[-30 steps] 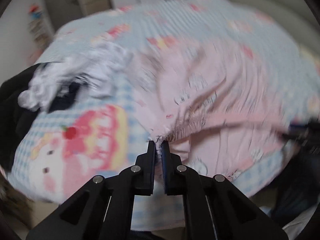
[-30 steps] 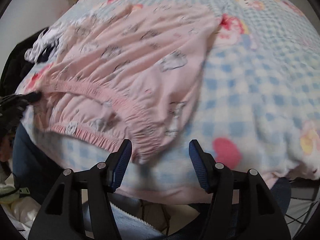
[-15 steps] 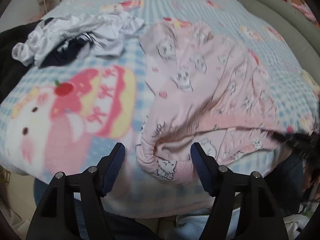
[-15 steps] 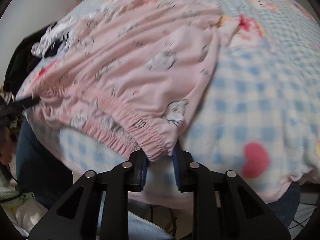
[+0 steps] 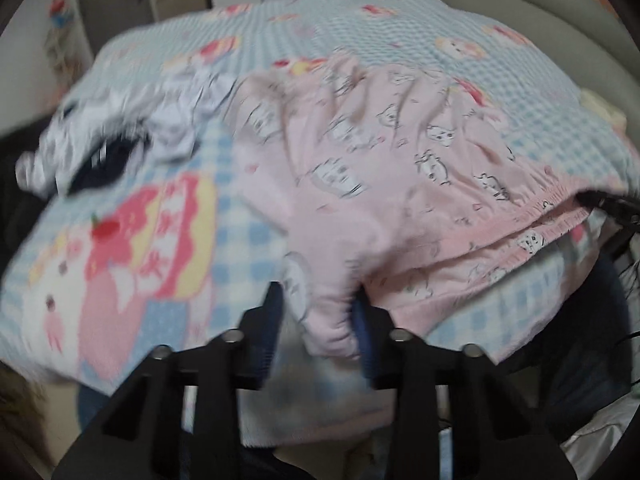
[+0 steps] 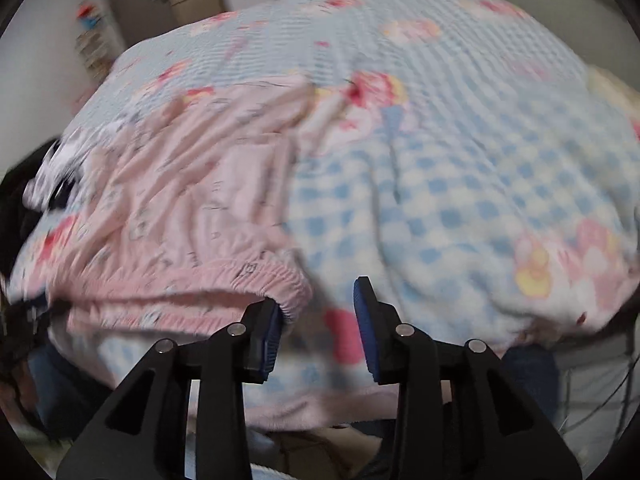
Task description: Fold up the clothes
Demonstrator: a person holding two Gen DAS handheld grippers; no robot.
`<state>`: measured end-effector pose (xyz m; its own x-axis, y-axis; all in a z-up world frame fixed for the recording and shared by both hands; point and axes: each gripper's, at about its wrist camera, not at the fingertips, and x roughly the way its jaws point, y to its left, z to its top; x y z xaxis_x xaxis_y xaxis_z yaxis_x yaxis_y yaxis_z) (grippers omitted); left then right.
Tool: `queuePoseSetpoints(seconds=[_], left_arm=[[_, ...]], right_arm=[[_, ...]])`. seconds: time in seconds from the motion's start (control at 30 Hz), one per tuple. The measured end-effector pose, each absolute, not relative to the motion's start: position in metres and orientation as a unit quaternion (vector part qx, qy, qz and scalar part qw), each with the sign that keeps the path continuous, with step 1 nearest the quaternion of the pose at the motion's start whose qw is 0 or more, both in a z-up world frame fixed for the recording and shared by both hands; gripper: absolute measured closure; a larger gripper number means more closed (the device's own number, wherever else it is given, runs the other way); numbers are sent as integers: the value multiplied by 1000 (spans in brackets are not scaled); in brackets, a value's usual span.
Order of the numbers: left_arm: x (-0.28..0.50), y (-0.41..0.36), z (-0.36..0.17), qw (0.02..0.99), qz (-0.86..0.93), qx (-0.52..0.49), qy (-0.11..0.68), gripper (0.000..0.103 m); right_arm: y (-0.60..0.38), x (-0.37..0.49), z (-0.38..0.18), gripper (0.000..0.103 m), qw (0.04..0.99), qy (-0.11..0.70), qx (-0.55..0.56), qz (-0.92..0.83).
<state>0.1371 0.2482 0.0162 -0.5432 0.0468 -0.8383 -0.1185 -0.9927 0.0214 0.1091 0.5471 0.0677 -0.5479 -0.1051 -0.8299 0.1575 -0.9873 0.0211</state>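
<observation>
Pink pyjama trousers [image 5: 380,184] with a cat print lie spread on the bed, elastic waistband toward me. My left gripper [image 5: 318,312] has the waistband's left corner between its jaws, which are closing; the bunched cloth lies against the right pad and is not clamped. In the right wrist view the trousers [image 6: 192,208] fill the left half. My right gripper [image 6: 318,304] is opening, and the waistband's right end [image 6: 292,292] only touches the tip of its left finger. The picture is blurred by motion.
A blue-checked cartoon blanket [image 5: 256,236] covers the bed [image 6: 440,200]. A crumpled pile of white and dark clothes [image 5: 120,136] lies at the left, beyond the trousers. The bed's front edge runs just under both grippers. A grey padded headboard [image 5: 520,12] curves at the back right.
The left gripper let go of the waistband, opened wide, then narrowed around the corner again. The right gripper shut on the waistband's right end, then widened and rose.
</observation>
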Motion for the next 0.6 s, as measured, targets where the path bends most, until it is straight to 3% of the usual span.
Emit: queuePoseSetpoints(seconds=[0.13, 0.23, 0.43, 0.6], left_arm=[[131, 243, 34, 68, 886, -459, 22, 81], [124, 238, 46, 77, 887, -454, 11, 82], [114, 241, 66, 101, 894, -436, -18, 82], [115, 248, 69, 109, 895, -431, -17, 82]], right_arm=[[508, 114, 88, 67, 138, 111, 423, -889], [470, 107, 86, 57, 221, 110, 428, -870], [420, 107, 68, 49, 315, 139, 450, -824], [386, 98, 48, 44, 334, 144, 452, -815]])
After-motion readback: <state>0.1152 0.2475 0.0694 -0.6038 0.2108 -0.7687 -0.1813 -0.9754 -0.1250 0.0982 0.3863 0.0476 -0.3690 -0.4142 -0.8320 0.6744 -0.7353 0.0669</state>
